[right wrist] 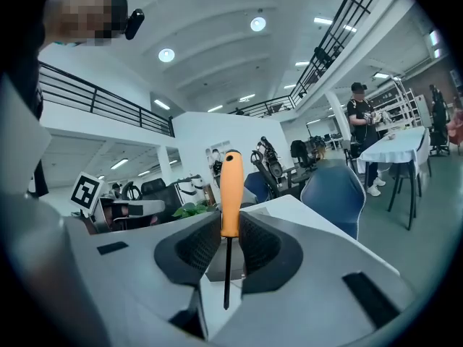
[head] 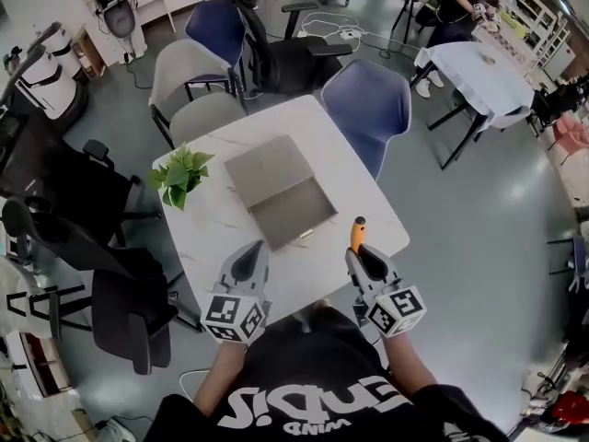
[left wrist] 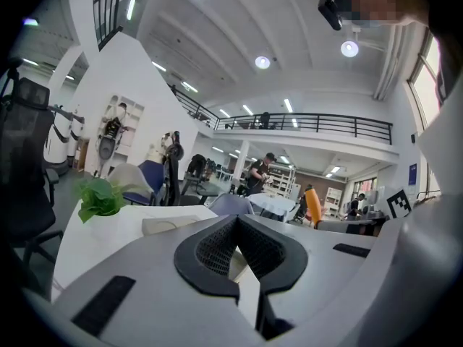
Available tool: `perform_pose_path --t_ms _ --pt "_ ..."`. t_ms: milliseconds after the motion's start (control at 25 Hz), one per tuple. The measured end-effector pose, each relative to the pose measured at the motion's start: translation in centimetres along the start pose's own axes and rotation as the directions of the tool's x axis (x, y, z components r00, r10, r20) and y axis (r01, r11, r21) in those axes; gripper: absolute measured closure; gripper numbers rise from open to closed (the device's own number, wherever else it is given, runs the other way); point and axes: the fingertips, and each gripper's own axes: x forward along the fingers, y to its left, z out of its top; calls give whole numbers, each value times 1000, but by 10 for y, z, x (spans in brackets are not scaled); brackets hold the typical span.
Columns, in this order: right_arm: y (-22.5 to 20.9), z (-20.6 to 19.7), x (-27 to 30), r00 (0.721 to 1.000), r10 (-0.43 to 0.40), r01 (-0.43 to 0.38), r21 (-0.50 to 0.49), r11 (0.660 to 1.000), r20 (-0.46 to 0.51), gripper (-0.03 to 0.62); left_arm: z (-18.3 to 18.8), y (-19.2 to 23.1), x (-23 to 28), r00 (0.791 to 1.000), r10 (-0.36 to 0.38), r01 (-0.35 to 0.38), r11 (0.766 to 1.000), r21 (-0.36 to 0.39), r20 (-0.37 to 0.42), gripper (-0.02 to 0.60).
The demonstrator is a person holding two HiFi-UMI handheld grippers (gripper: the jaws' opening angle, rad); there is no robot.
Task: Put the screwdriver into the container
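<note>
An orange-handled screwdriver (head: 358,232) sits in my right gripper (head: 362,250), above the white table's (head: 212,238) near right corner, with the handle pointing away from me. In the right gripper view the jaws are shut on the handle's lower end (right wrist: 230,194), and the thin dark shaft runs back between the pads. The grey container (head: 294,212) lies open in the middle of the table, its flat lid folded out behind it. It lies ahead of both grippers. My left gripper (head: 250,258) hovers over the near edge to the left, its pads (left wrist: 217,248) meeting at the tips with nothing between them.
A small green plant (head: 180,175) stands at the table's left edge. A blue chair (head: 366,109) and a grey chair (head: 193,90) stand at the far side, and black office chairs (head: 110,247) on the left. A second white table (head: 483,72) with a person is at the back right.
</note>
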Motion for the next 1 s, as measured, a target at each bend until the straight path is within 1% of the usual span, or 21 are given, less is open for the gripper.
perform_pose_path --t_ms 280,480,760,880,1000 --pt "-15 6 31 994 86 -90 -70 993 -60 522 7 -3 15 999 28 -27 1000 -16 30 568" --pt "-19 -2 55 980 149 -167 -141 976 -128 522 4 -1 20 998 53 -52 998 -21 37 568" --pt "-14 -11 87 946 229 -287 -265 921 -230 522 0 -3 24 997 73 -72 997 -36 23 568" --pt "-11 -19 102 925 254 -341 -320 884 -284 522 0 -4 24 997 75 -74 996 -40 24 568" --pt "-10 -33 118 901 262 -388 -374 843 -345 522 0 -1 23 996 84 -83 996 -41 24 568"
